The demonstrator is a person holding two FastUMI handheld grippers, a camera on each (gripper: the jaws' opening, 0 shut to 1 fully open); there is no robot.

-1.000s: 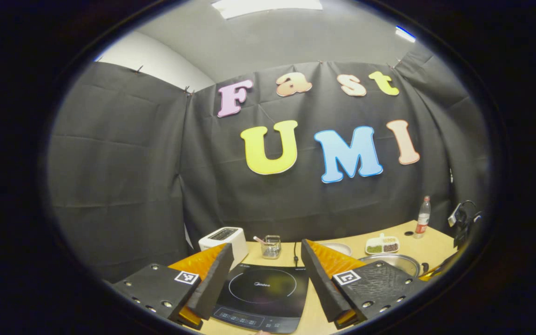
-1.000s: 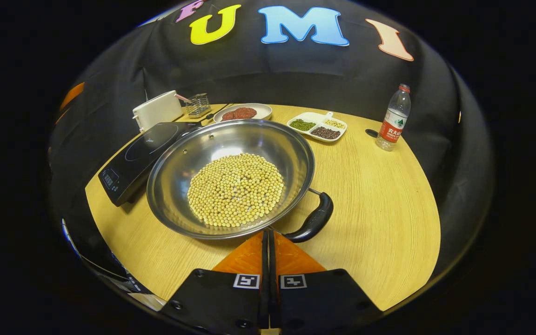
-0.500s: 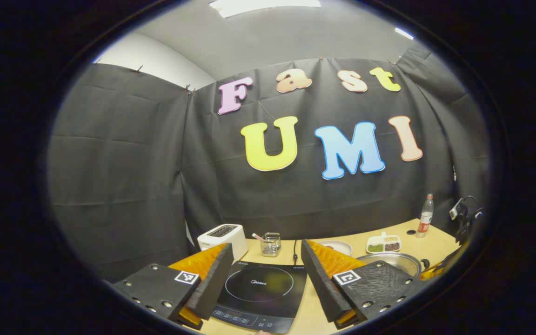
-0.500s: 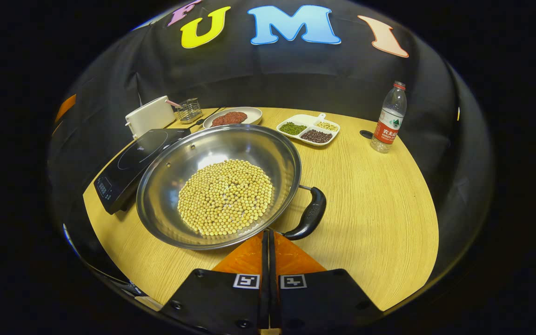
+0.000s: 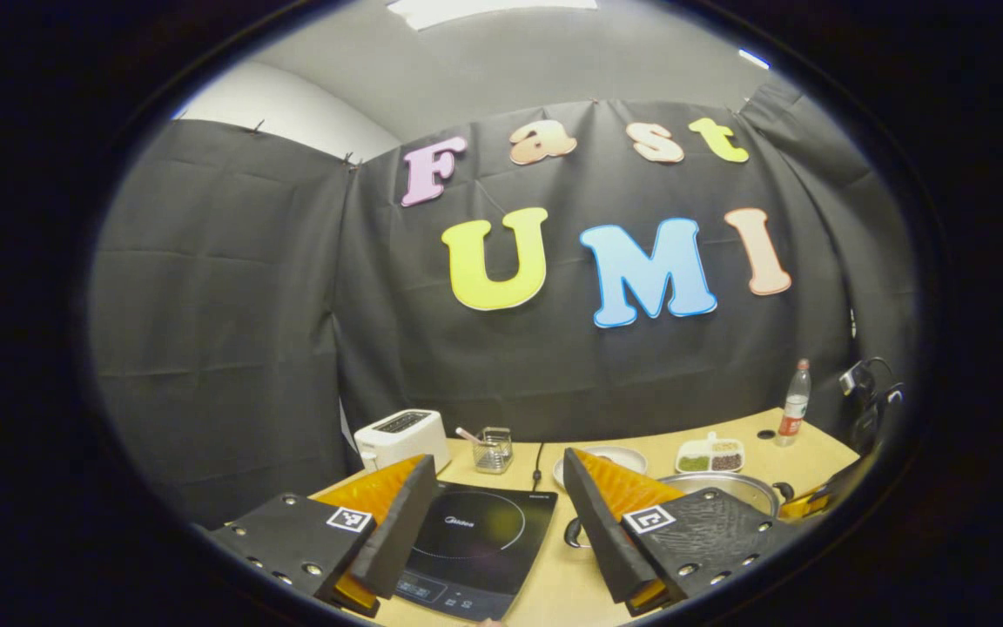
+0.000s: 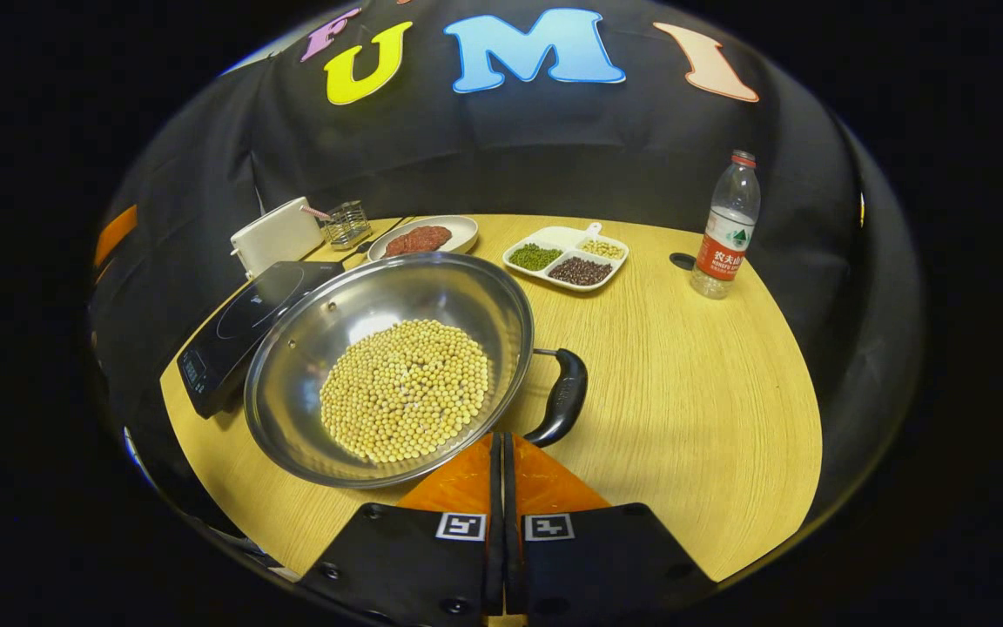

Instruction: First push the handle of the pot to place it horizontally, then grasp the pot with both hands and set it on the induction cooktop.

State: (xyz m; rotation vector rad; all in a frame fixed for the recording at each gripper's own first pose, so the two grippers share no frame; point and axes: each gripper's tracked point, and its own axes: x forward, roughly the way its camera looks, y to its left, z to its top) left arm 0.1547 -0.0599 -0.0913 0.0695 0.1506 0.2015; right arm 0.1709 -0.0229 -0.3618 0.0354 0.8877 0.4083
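Two grippers are at work. The right gripper (image 6: 501, 453) has its fingers pressed together with nothing between them, and its tip sits right at the near rim of the big shiny metal pot full of yellow beans (image 6: 393, 366), just beside the curved black handle (image 6: 561, 396). The pot rests on the round wooden table (image 6: 693, 409), just right of the flat black induction cooktop (image 6: 253, 326), and seems to overlap its edge.

The step in hand looks like pushing the handle round. To do it well, keep the closed tip low against the handle's near end and push slowly and evenly, so the pot turns on the spot and no beans jump out. Stop when the handle points straight sideways.

The left gripper (image 5: 493, 509) hangs above the cooktop (image 5: 475, 544) with its fingers spread wide and empty. It should wait there until the pot is ready to lift.

Some things are hard to see. Whether the right tip really touches the handle or the rim is not clear. In the left gripper view, much of the pot (image 5: 723, 488) hides behind a finger. The pot's left handle (image 5: 573, 531) peeks out as a small dark bit.
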